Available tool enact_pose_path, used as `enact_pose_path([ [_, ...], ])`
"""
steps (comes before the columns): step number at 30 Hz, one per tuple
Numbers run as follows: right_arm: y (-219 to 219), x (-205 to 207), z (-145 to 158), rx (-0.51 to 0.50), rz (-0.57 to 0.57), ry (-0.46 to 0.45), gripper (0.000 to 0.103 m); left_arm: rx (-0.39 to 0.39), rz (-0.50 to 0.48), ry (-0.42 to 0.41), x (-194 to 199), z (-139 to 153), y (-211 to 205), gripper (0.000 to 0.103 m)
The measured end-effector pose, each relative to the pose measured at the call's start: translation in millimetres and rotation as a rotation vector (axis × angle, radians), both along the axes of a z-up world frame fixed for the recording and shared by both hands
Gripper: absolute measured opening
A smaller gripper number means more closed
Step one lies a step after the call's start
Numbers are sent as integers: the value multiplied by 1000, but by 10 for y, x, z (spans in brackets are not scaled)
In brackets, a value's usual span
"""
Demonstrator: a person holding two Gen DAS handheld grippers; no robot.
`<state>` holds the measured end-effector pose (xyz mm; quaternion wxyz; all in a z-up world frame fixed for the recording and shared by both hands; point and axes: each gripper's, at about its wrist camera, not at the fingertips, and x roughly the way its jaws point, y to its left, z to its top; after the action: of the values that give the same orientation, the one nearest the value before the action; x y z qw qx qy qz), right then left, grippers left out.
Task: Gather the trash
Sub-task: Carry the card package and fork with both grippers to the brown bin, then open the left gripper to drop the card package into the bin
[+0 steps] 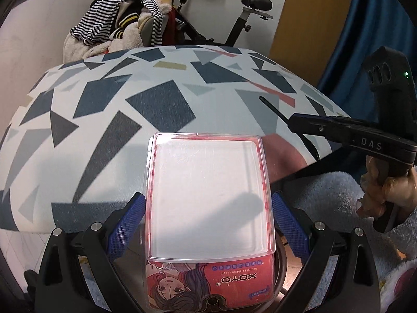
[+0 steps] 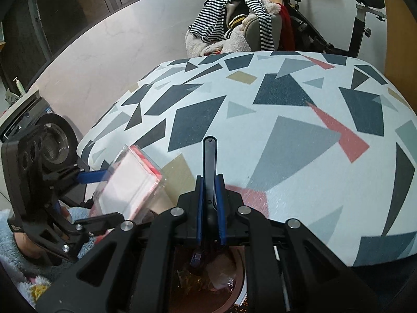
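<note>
My left gripper [image 1: 208, 208] is shut on a clear plastic blister pack [image 1: 208, 198] with a red printed card, held by its sides above the near edge of the table [image 1: 130, 99]. The pack [image 2: 130, 182] and the left gripper [image 2: 101, 195] also show at the left of the right wrist view. My right gripper [image 2: 209, 180] is shut on a black plastic spoon [image 2: 209, 156] whose handle points forward over the table [image 2: 286, 130]. The right gripper [image 1: 294, 120] and spoon [image 1: 273, 109] show at the right of the left wrist view. A trash bin [image 2: 208, 281] with wrappers sits below the right gripper.
The table has a cloth with a geometric pattern. Behind it stand a chair piled with clothes [image 1: 122, 26] and an exercise bike [image 1: 247, 13]. A washing machine [image 2: 49, 140] stands at the left. A blue curtain [image 1: 365, 39] hangs at the right.
</note>
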<state>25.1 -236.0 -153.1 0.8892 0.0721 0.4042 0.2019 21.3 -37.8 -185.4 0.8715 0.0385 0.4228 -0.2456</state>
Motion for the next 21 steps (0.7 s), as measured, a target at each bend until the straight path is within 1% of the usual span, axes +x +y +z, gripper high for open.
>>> enact_pose_path([
  [4,4,-45,-36,3,1,8,13,11,-19,11,-60,-52,-18,95],
  [10,10,-75,-71,8,2,17,13,-5,-37,40,-78,-109,-23,97],
  [14,13,-113,-108,7,10,23,13,-12,-25,25,-90,-56,10,97],
  [21,80,-211,-203,13,52,51,13,-26,34,-27,-140,120,212,97],
])
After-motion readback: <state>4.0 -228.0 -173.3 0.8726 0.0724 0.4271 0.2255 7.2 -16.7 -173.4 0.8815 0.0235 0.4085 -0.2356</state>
